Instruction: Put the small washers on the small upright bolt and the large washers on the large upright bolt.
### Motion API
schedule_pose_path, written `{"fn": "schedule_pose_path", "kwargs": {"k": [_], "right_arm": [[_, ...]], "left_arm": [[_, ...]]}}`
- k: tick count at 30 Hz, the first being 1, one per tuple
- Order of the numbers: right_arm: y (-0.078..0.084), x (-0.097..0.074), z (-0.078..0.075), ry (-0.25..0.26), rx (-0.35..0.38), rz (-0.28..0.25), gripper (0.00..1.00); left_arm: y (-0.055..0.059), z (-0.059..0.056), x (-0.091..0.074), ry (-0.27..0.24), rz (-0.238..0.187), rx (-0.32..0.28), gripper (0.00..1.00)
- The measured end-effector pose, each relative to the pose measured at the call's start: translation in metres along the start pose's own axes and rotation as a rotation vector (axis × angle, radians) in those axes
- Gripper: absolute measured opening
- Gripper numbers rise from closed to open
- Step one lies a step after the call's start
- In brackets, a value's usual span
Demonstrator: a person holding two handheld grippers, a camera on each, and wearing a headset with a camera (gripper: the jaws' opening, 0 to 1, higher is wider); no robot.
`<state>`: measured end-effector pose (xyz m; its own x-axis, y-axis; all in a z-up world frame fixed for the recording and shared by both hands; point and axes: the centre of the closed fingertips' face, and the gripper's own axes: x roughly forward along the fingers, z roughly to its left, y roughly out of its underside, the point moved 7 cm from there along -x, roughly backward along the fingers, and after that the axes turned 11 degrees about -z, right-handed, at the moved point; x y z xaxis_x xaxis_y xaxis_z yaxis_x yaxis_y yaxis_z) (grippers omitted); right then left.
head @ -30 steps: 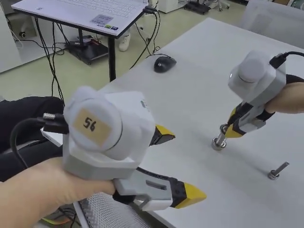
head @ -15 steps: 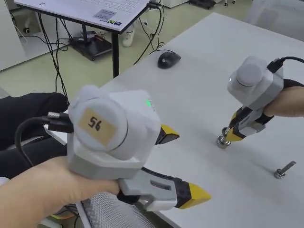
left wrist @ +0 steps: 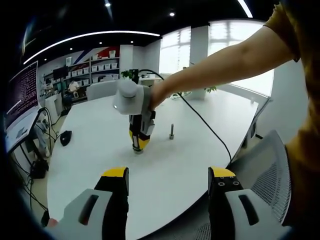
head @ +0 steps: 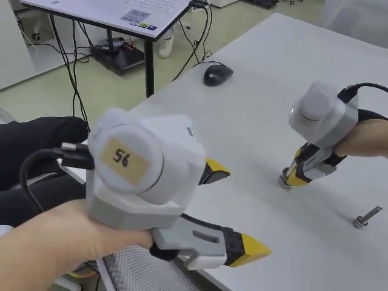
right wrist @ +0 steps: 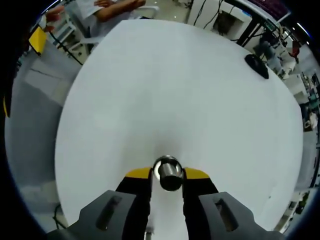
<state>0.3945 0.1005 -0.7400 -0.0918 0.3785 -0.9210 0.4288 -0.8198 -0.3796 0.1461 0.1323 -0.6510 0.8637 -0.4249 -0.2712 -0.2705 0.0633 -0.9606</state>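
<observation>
The large bolt (head: pixel 283 177) stands upright on the white table (head: pixel 242 121), and my right gripper (head: pixel 292 178) is down around it. In the right gripper view the bolt's shiny top (right wrist: pixel 169 172) sits squeezed between the two yellow-tipped jaws of the right gripper (right wrist: pixel 168 175). The small bolt (head: pixel 362 219) stands further right, apart from both grippers; it is also seen beyond the right gripper (left wrist: pixel 137 144) as a small bolt (left wrist: pixel 171 132). My left gripper (head: pixel 233 212) hangs open and empty over the table's near edge, its jaws wide apart (left wrist: pixel 168 176). I cannot make out any loose washers.
A black computer mouse (head: pixel 217 74) lies at the table's far side. A laptop (head: pixel 121 9) rests on a stand over cables on the floor. A mesh chair back (head: pixel 130 273) is below the left gripper.
The right gripper has slid lower along the large bolt, close to its base. The left gripper has stayed open in place; the head camera shifted a little.
</observation>
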Motion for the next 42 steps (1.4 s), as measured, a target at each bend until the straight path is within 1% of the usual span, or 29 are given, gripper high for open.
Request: {"fn": "schedule_pose_path", "kwargs": {"k": [4,6,7,10,13,14,15,19,20,23,24,28,30,32,33,35,36,38,40,42], "right_arm": [[0.003,0.004,0.002,0.002,-0.013,0.001,0.24],[0.003,0.003,0.004,0.003,-0.014,0.002,0.24],[0.003,0.002,0.003,0.005,-0.013,-0.002,0.24],[0.002,-0.001,0.005,0.008,-0.005,-0.016,0.26],[0.002,-0.007,0.004,0.020,0.005,-0.039,0.27],[0.003,-0.011,0.003,0.024,0.017,-0.055,0.27],[0.003,-0.014,0.003,0.028,0.020,-0.059,0.27],[0.006,-0.033,0.007,0.067,0.038,-0.102,0.28],[0.008,-0.037,0.008,0.075,0.041,-0.106,0.28],[0.011,-0.056,0.015,0.116,0.061,-0.152,0.28],[0.012,-0.058,0.016,0.121,0.063,-0.157,0.28],[0.024,-0.082,0.029,0.182,0.103,-0.208,0.28],[0.030,-0.094,0.037,0.222,0.125,-0.241,0.29],[0.037,-0.107,0.048,0.249,0.147,-0.273,0.29],[0.042,-0.114,0.055,0.273,0.156,-0.289,0.29],[0.049,-0.124,0.065,0.300,0.178,-0.310,0.29],[0.053,-0.132,0.074,0.330,0.195,-0.340,0.29],[0.060,-0.141,0.086,0.365,0.217,-0.368,0.29],[0.069,-0.153,0.105,0.416,0.259,-0.420,0.29],[0.077,-0.160,0.118,0.452,0.287,-0.450,0.29]], "left_arm": [[0.000,0.000,-0.001,0.001,0.003,0.000,0.63],[0.001,0.000,-0.001,0.001,0.007,0.000,0.63],[0.001,0.000,-0.001,0.001,0.006,0.000,0.63],[0.001,0.001,-0.001,0.001,0.005,0.001,0.63],[0.000,0.002,-0.001,0.002,0.008,0.005,0.63],[0.000,0.002,-0.001,0.002,0.008,0.006,0.63],[0.000,0.002,-0.001,0.002,0.009,0.007,0.63],[-0.001,0.002,-0.001,0.014,0.008,0.010,0.63],[-0.002,0.003,-0.001,0.013,0.007,0.012,0.64],[-0.005,0.003,0.000,0.023,0.007,0.020,0.64],[-0.005,0.003,0.000,0.026,0.007,0.023,0.64],[-0.010,0.001,0.004,0.051,0.004,0.037,0.64],[-0.012,0.000,0.006,0.064,0.003,0.036,0.64],[-0.014,-0.001,0.010,0.083,0.006,0.043,0.64],[-0.015,-0.001,0.012,0.090,0.007,0.049,0.64],[-0.019,-0.002,0.016,0.109,0.003,0.056,0.64],[-0.021,-0.002,0.018,0.119,-0.001,0.060,0.64],[-0.022,-0.002,0.021,0.132,-0.005,0.060,0.64],[-0.023,0.000,0.024,0.147,-0.009,0.058,0.64],[-0.024,0.002,0.029,0.160,-0.012,0.053,0.64]]}}
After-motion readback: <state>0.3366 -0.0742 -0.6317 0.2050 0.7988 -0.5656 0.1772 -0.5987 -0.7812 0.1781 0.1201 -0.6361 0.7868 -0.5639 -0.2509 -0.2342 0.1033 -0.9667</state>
